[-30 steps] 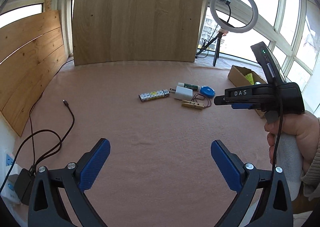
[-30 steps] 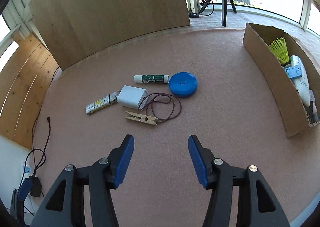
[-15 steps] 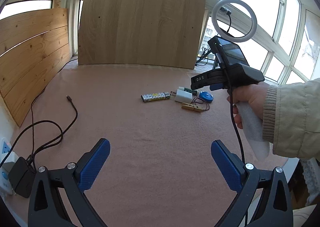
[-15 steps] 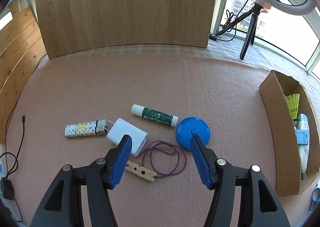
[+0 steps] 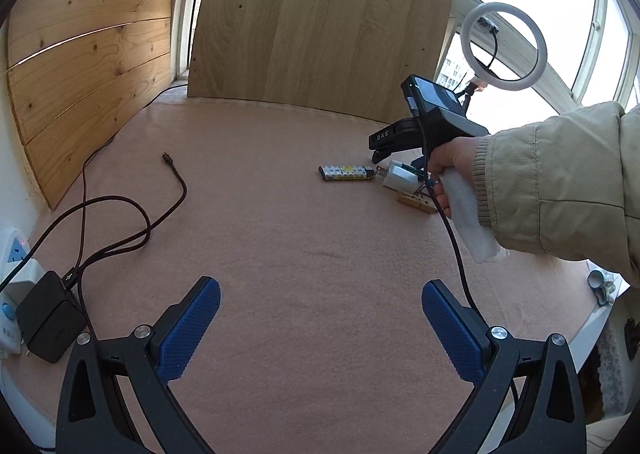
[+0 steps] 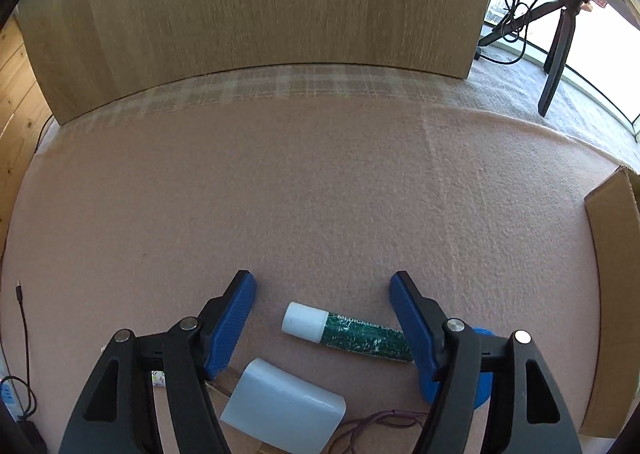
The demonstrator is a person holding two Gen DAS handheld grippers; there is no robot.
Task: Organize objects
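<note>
Hovering low over the pink cloth point(image 6: 320, 193), the right gripper point(image 6: 323, 286) with jaws spread wide and nothing between the pads. Lying flat between its blue fingers point(image 6: 234, 318), a green tube point(image 6: 348, 332) with a white cap, touching neither pad. Just nearer, a white charger point(image 6: 282, 408) beside a purple loop of cord point(image 6: 380, 420); partly hidden behind the right finger, a blue disc point(image 6: 482, 374). At the right edge, a cardboard box point(image 6: 612, 286). Farther back above bare cloth, the left gripper point(image 5: 320, 318), also spread and empty, facing a lighter point(image 5: 346, 173), a clothespin point(image 5: 415, 203) and a black cable point(image 5: 160, 209).
</note>
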